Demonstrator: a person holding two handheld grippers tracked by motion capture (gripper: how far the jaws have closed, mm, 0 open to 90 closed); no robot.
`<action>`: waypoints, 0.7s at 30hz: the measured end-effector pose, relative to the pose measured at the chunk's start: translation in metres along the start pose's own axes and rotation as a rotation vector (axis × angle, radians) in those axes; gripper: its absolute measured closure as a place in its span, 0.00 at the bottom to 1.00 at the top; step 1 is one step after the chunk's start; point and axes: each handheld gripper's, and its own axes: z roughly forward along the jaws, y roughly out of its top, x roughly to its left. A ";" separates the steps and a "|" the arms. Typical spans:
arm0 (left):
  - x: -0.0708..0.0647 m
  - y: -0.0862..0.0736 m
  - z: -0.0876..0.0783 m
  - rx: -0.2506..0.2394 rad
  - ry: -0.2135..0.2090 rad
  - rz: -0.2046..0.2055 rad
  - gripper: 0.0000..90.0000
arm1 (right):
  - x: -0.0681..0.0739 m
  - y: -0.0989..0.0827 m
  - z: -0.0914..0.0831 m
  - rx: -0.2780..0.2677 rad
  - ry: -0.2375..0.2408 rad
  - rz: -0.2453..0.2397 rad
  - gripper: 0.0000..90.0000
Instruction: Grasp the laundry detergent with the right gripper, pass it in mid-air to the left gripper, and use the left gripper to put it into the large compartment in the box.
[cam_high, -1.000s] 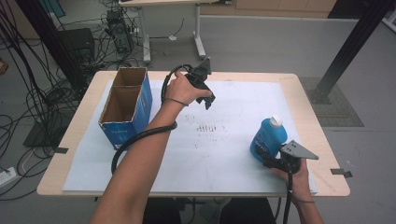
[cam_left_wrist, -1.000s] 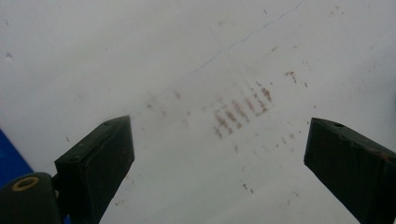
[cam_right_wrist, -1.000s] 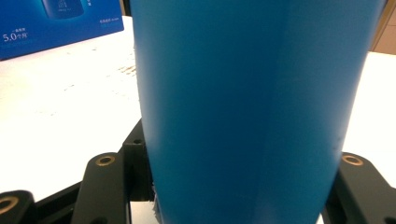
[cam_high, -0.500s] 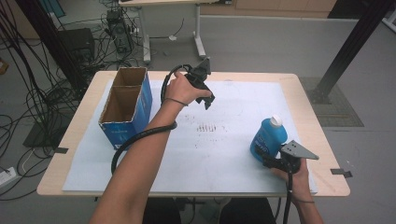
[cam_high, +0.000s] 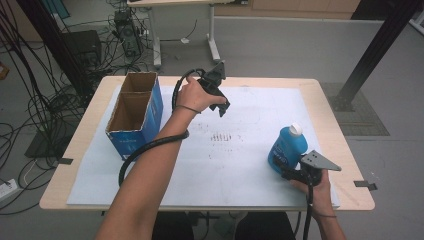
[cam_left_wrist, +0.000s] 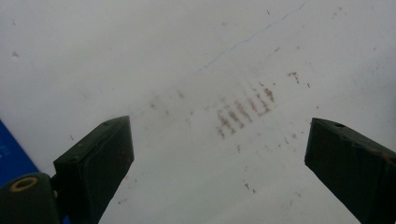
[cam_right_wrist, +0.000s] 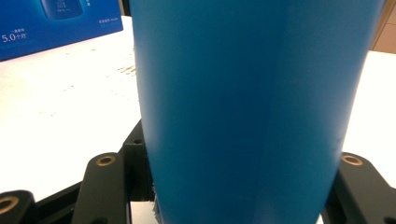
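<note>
Jaws first: the right gripper (cam_high: 289, 173) has both jaws clamped low on the blue bottle (cam_high: 286, 149), one down each side of it in the right gripper view, so it's a proper hold. The left gripper (cam_left_wrist: 215, 168) has its jaws spread wide with nothing between them, just the white sheet (cam_left_wrist: 140, 56) and some brownish smudges (cam_left_wrist: 243, 109) underneath.

Taking the cardboard box (cam_high: 134, 114) as the reference: the bottle stands upright well to the right of it and nearer the person, close to that edge of the sheet. The left gripper hangs above the sheet just right of the box.

What I'd worry about is that the grip sits near the bottle's base while the white cap (cam_high: 296, 129) is way up top. Lift or swing it quickly and it could tip in the jaws or pivot out (smooth plastic, probably slippery). If it's headed for the box, a tilted bottle could catch the rim too.

Containers: the box is open on top with a divider making two compartments, and both look empty from above. The bottle is opaque with its cap on, so I can't tell what's in it
</note>
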 end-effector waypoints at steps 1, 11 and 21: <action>0.000 0.000 0.000 -0.001 0.001 0.000 0.09 | 0.000 0.000 0.000 0.001 -0.002 -0.004 0.45; 0.004 -0.005 -0.006 -0.006 -0.011 0.003 0.10 | 0.000 0.007 0.001 0.017 0.009 -0.013 0.45; 0.009 -0.019 -0.019 -0.011 -0.027 0.036 0.10 | -0.004 0.024 0.003 -0.004 0.049 -0.018 0.45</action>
